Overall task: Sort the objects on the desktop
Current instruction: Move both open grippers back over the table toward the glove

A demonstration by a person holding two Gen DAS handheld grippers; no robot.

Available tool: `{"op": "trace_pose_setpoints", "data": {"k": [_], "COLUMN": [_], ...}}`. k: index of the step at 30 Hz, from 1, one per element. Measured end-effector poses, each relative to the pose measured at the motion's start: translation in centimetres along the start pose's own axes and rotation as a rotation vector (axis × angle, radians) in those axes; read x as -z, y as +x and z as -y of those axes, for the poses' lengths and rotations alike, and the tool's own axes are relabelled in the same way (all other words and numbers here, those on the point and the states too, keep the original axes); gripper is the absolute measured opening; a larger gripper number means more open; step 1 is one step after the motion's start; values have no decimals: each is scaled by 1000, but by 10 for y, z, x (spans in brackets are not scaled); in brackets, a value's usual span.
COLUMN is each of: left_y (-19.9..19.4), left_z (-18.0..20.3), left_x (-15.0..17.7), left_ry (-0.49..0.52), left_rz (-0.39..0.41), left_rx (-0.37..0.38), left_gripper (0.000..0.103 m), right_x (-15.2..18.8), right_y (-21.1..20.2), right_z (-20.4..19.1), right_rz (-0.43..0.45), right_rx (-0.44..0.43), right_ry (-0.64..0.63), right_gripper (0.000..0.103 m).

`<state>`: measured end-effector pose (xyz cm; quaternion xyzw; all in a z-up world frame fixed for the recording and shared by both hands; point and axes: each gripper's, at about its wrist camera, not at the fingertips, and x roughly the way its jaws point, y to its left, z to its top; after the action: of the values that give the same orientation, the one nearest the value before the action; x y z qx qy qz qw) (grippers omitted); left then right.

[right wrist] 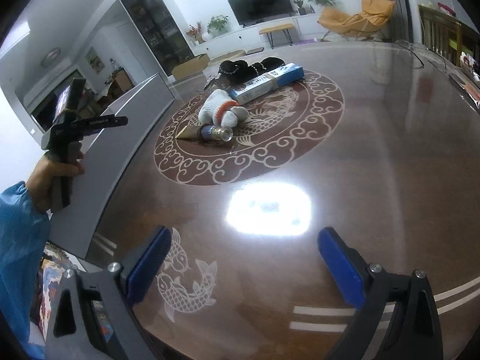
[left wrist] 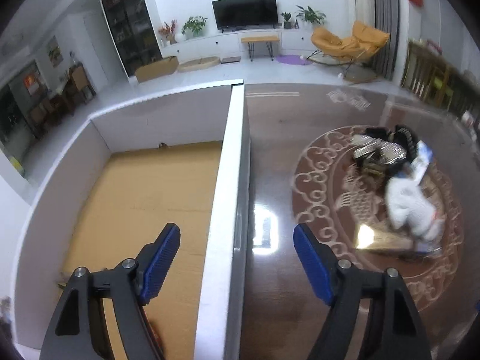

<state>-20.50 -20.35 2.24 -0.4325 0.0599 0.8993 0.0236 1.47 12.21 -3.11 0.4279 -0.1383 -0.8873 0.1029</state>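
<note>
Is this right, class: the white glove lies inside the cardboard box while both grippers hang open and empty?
Not quite. The right wrist view shows the white glove lying on the table, outside the cardboard box. Both the left gripper and right gripper are open and empty.

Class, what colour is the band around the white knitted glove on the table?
Orange-red, on the white knitted glove; clearest in the right wrist view.

Tabletop (right wrist: 375, 156) dark wood look, very glossy, glare patches, pale inlaid pattern. Box (left wrist: 156, 198) matt cardboard, raw brown floor, white-faced walls. Gloves (right wrist: 223, 109) knitted white cloth, rough, orange cuff. Carton (right wrist: 267, 85) smooth printed paperboard, blue-white. Small bottle (right wrist: 217, 133) clear, shiny. Gripper pads (left wrist: 163, 258) ribbed blue, matt; arms black plastic, metal screws.
</note>
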Motion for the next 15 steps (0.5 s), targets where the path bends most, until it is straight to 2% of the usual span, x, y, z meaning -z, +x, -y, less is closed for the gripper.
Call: {"op": "trace_pose_setpoints", "data": {"k": [2, 4, 7, 9, 11, 13, 14, 15], "left_y": [-5, -5, -2, -3, -24, -56, -72, -87], "left_z": [0, 6, 21, 23, 29, 42, 52, 65], "left_x": [1, 3, 3, 2, -1, -1, 0, 1], "left_ry": [-53, -48, 10, 11, 2, 43, 69, 87], "left_rz": [11, 9, 7, -1, 71, 168, 206, 238], "left_rx": [74, 94, 59, 14, -33, -70, -69, -52], "left_gripper": [76, 76, 77, 78, 78, 80, 85, 96], "right_x": [0, -2, -6, -8, -9, -10, -11, -11], "right_y": [-2, -1, 2, 4, 3, 5, 7, 9], "right_z": [-4, -7, -8, -4, 4, 14, 19, 23], "right_rz": [9, 12, 10, 7, 7, -10, -24, -36], "right_rx": [-3, -4, -1, 6, 31, 89, 115, 136], "right_ry": [-13, -26, -37, -29, -12, -8, -7, -6], "right_gripper": [99, 99, 99, 99, 99, 99, 99, 99]}}
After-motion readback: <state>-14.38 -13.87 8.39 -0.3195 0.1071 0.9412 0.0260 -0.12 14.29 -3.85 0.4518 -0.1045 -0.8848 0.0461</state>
